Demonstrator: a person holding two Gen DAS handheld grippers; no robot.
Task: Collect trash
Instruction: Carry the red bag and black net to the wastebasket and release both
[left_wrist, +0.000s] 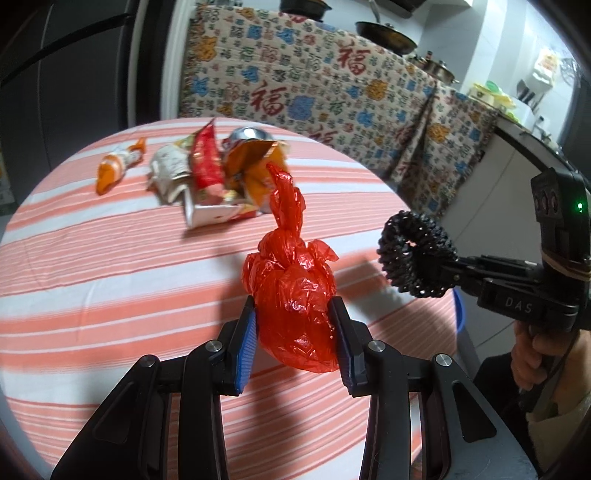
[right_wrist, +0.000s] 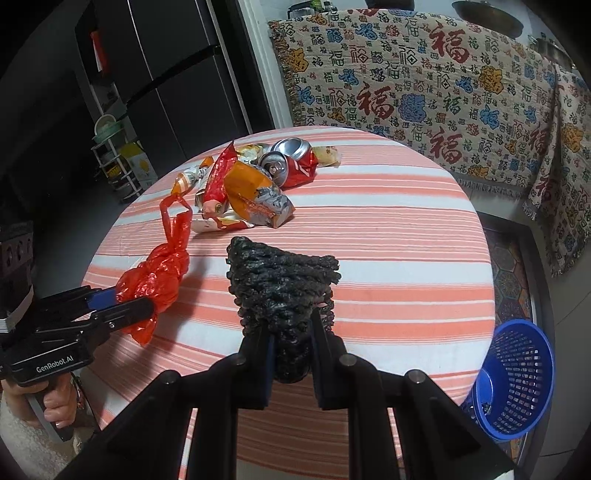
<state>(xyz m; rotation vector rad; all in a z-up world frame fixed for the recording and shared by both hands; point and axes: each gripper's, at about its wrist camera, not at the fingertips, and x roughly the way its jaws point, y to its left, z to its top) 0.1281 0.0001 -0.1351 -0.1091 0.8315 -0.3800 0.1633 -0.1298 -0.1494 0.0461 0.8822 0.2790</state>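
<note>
**Both grippers loaded above the striped table**

A knotted red plastic bag (left_wrist: 295, 295) is clamped by the left gripper (left_wrist: 293, 332); a black knitted bundle (right_wrist: 284, 288) is pinched in the right gripper (right_wrist: 291, 354). Crushed cans and wrappers (right_wrist: 255, 181) are piled across the round striped tablecloth (right_wrist: 388, 229). A blue mesh basket (right_wrist: 517, 373) stands beyond the table's right edge.

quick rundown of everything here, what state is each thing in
red plastic bag: knotted shut, clamped in the left gripper, held above the table
black knitted piece: clamped in the right gripper
soda cans: crushed, lying on the striped tablecloth
snack wrappers: torn open, crumpled, piled by the cans
blue basket: tilted beside the table
</note>
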